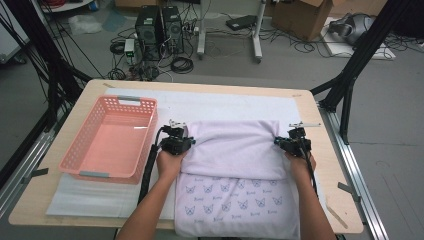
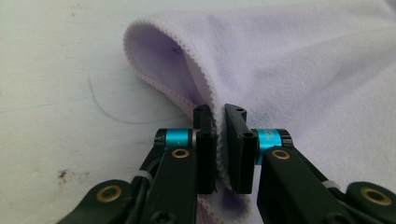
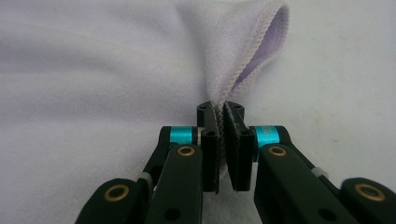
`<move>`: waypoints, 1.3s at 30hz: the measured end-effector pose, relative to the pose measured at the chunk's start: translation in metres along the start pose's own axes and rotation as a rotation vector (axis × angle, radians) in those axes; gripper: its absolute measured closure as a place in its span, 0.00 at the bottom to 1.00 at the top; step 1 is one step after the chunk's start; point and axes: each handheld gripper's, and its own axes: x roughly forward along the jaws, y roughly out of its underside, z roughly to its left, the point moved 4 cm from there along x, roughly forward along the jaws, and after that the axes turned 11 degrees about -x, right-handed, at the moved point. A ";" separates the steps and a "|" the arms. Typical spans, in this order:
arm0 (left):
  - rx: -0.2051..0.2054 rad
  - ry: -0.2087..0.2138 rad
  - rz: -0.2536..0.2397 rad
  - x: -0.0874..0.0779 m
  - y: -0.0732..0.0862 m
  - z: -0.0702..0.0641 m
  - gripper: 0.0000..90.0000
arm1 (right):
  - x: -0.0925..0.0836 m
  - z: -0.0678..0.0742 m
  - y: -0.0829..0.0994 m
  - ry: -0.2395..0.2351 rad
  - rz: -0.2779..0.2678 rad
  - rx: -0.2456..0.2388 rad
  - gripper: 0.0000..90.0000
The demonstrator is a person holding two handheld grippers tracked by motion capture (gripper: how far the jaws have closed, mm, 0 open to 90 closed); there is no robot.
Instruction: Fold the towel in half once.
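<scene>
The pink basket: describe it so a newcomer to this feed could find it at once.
On the wooden table, look to the left side of the white mat. The pink basket sits there, left of the lavender towel that both grippers pinch. It is the one rigid, slotted plastic container, rectangular, and nothing lies in it.

One towel point(image 1: 235, 150), pale purple, at centre frame. One basket point(image 1: 82, 152), pink, at left of frame. One counter point(image 1: 325, 150) beneath both. One white mat point(image 1: 210, 102) spread over it. Two hand-held grippers: left hand-held gripper point(image 1: 189, 141) at centre left, right hand-held gripper point(image 1: 276, 141) at centre right. Two hands: one point(image 1: 170, 162) at lower centre, another point(image 1: 301, 167) at lower right. Two computer towers point(image 1: 160, 30) at top of frame. One cardboard box point(image 1: 300, 15) at upper right.
</scene>
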 end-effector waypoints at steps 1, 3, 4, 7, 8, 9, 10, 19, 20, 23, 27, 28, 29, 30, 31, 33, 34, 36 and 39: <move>-0.010 0.006 -0.016 0.000 -0.002 0.001 0.93 | -0.002 -0.002 -0.001 -0.006 -0.026 0.027 0.96; -0.035 0.020 -0.044 0.000 -0.007 0.003 0.93 | -0.005 -0.006 -0.003 -0.002 -0.085 0.065 0.96; -0.031 0.024 -0.046 0.000 -0.010 0.003 0.93 | -0.008 -0.008 -0.006 0.007 -0.116 0.074 0.96; -0.025 0.038 -0.090 -0.001 -0.027 -0.001 0.93 | -0.010 -0.010 -0.010 0.034 -0.153 0.054 0.96; -0.020 0.037 -0.105 -0.002 -0.033 -0.002 0.93 | -0.010 -0.011 -0.011 0.041 -0.167 0.053 0.96; -0.006 0.038 -0.124 -0.002 -0.040 -0.003 0.93 | -0.011 -0.012 -0.012 0.047 -0.184 0.062 0.96; -0.007 0.045 -0.135 -0.002 -0.043 -0.003 0.93 | -0.013 -0.014 -0.013 0.050 -0.214 0.073 0.96; 0.037 0.056 -0.095 0.005 -0.034 0.000 0.65 | -0.009 -0.015 -0.013 0.091 -0.170 0.063 0.75; 0.045 0.060 -0.095 0.003 -0.032 0.000 0.61 | -0.010 -0.016 -0.011 0.083 -0.166 0.090 0.68; 0.064 0.086 -0.082 -0.004 -0.024 -0.002 0.54 | -0.017 -0.017 -0.010 0.070 -0.166 0.098 0.64; 0.086 0.108 -0.054 -0.014 -0.018 -0.003 0.50 | -0.031 -0.013 -0.010 0.051 -0.172 0.068 0.60; 0.094 0.115 -0.068 -0.018 -0.017 -0.003 0.51 | -0.034 -0.012 -0.009 0.043 -0.171 0.063 0.59; 0.097 0.120 -0.076 -0.021 -0.015 -0.003 0.52 | -0.037 -0.011 -0.008 0.028 -0.170 0.059 0.58; 0.102 0.130 -0.071 -0.024 -0.013 -0.004 0.52 | -0.040 -0.010 -0.007 0.015 -0.165 0.058 0.56; 0.110 0.139 -0.068 -0.027 -0.011 -0.004 0.52 | -0.043 -0.008 -0.006 0.009 -0.165 0.046 0.56; 0.125 0.151 -0.064 -0.032 -0.004 -0.003 0.51 | -0.049 -0.006 -0.003 -0.015 -0.163 0.032 0.55; 0.133 0.156 -0.059 -0.033 0.000 -0.002 0.51 | -0.053 -0.005 0.000 -0.015 -0.163 0.020 0.54; 0.138 0.163 -0.045 -0.036 0.006 0.001 0.50 | -0.058 -0.002 0.005 -0.042 -0.161 0.018 0.54; 0.157 0.171 -0.018 -0.040 0.014 0.001 0.48 | -0.062 0.006 0.015 -0.099 -0.142 -0.005 0.55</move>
